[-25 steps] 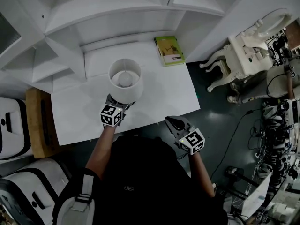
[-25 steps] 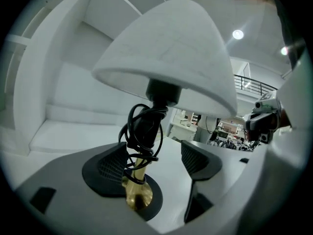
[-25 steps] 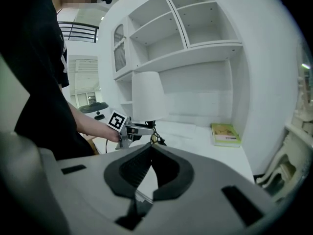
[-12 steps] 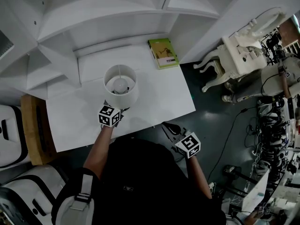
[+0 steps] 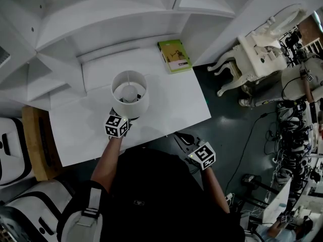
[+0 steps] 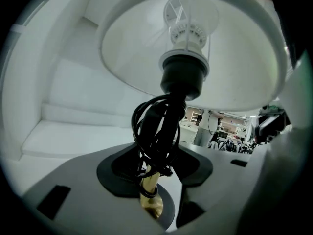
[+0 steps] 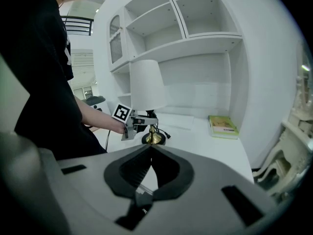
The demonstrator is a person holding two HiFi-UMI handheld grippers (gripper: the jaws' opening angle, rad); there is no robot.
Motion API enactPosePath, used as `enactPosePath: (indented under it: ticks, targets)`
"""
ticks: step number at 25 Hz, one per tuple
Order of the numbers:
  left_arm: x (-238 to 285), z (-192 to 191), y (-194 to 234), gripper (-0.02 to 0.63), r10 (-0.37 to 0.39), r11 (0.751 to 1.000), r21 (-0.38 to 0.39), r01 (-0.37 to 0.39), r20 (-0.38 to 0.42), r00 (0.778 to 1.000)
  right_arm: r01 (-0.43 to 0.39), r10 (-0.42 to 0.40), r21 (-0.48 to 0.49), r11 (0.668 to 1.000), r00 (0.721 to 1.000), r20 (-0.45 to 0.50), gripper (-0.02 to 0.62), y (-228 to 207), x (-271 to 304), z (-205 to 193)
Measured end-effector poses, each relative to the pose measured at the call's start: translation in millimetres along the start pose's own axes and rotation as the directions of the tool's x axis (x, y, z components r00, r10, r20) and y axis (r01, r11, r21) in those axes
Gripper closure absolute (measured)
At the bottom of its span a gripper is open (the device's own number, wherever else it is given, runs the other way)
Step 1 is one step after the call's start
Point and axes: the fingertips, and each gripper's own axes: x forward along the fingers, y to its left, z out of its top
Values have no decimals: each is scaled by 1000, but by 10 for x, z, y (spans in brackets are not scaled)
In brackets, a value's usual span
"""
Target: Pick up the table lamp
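Note:
The table lamp (image 5: pixel 129 92) stands on the white desk (image 5: pixel 171 100), with a white drum shade, a brass stem and a black cord wound round the stem. My left gripper (image 5: pixel 123 116) reaches under the shade from the near side. In the left gripper view its jaws are closing, and the dark pads (image 6: pixel 122 168) lie against the cord-wrapped stem (image 6: pixel 155 146) just above the brass base (image 6: pixel 151 202). The right gripper view shows the lamp (image 7: pixel 146 89) with that gripper (image 7: pixel 145 119) at its stem. My right gripper (image 5: pixel 182 136) hangs off the desk's near edge, shut (image 7: pixel 149 148) and empty.
A green book (image 5: pixel 174 56) lies at the desk's far right corner, also seen from the right gripper (image 7: pixel 222 125). White shelving (image 5: pixel 101 24) rises behind the desk. An ornate white chair (image 5: pixel 252 59) stands to the right, a wooden stool (image 5: pixel 35 140) to the left.
The head view has shifted slightly. My left gripper stays at the lamp's stem under the shade and the lamp still stands on the desk. The right gripper has barely moved.

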Motion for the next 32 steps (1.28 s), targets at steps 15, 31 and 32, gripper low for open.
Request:
enactPosePath:
  ticks: [15,31,32]
  targets:
    - [-3,43,22,451,11,1000,-13,-11,25,1000,-16,16,-24,1000,1000,-21,588,-4,66,9]
    - [-61,236,25,456,13,1000,-9,-13,35,999,-7,7,-11,1000,1000,-5,588,-82,66,-9]
    - [-64,254,24,456,13,1000,-12,-13,33,999,-6,6,-10,1000,1000,-3,588,-90,63,-10]
